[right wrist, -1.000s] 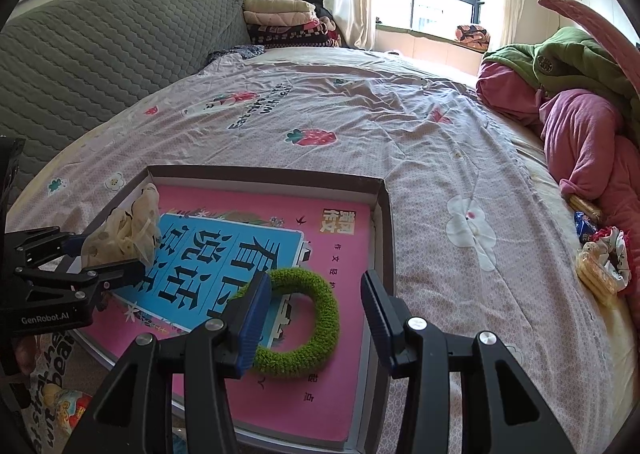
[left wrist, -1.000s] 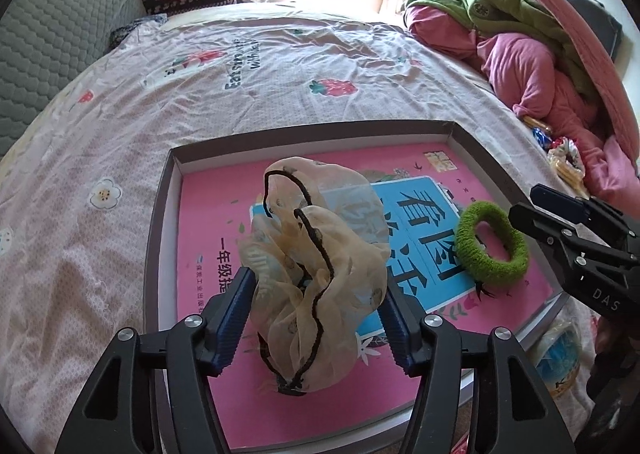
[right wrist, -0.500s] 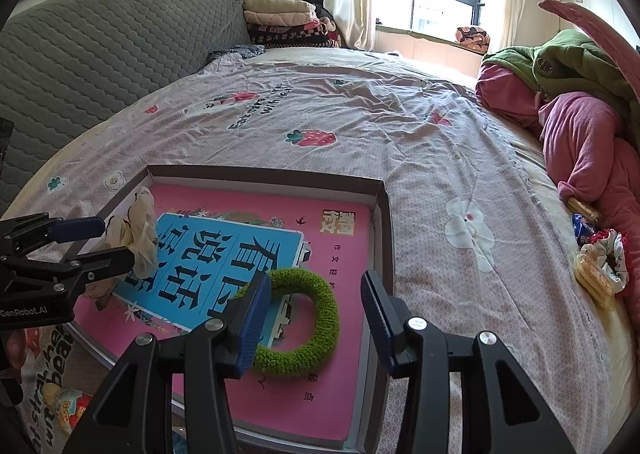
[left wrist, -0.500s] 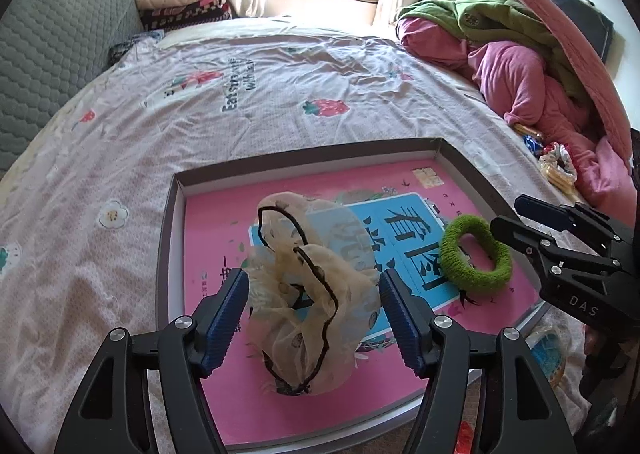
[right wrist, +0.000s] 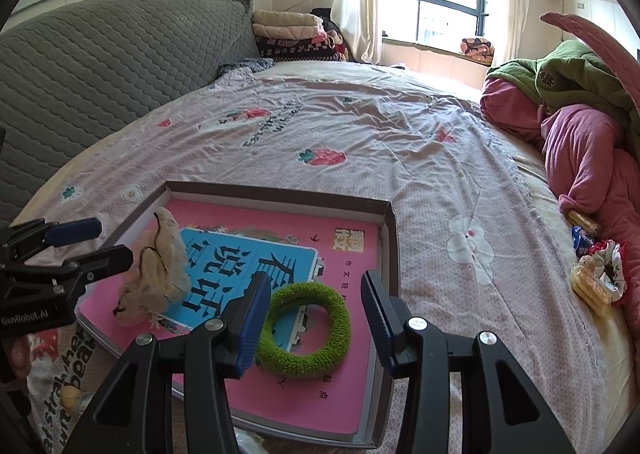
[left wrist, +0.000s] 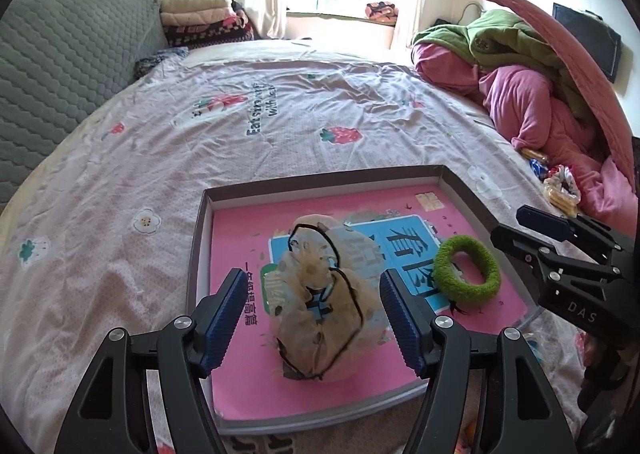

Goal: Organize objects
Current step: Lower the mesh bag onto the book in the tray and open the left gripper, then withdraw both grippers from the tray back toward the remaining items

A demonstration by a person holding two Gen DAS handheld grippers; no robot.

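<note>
The cream scrunchie (left wrist: 326, 300) lay in the tray (left wrist: 320, 178), released between the left gripper's (left wrist: 312, 318) spread fingers. The right gripper's (right wrist: 310, 320) fingers stood apart around the green scrunchie (right wrist: 306, 330). Risk: loose fabric snagging on withdrawal.

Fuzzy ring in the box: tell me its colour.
The fuzzy ring is bright green, seen best in the right wrist view.

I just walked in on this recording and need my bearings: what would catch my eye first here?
The bright pink book lying in a shallow grey tray on the bed stands out most. On it sit a cream gauzy scrunchie, loose between the open fingers of the left gripper, and a fuzzy green hair ring between the fingers of the right gripper. A heap of pink and green bedding fills the bed's right side.
</note>
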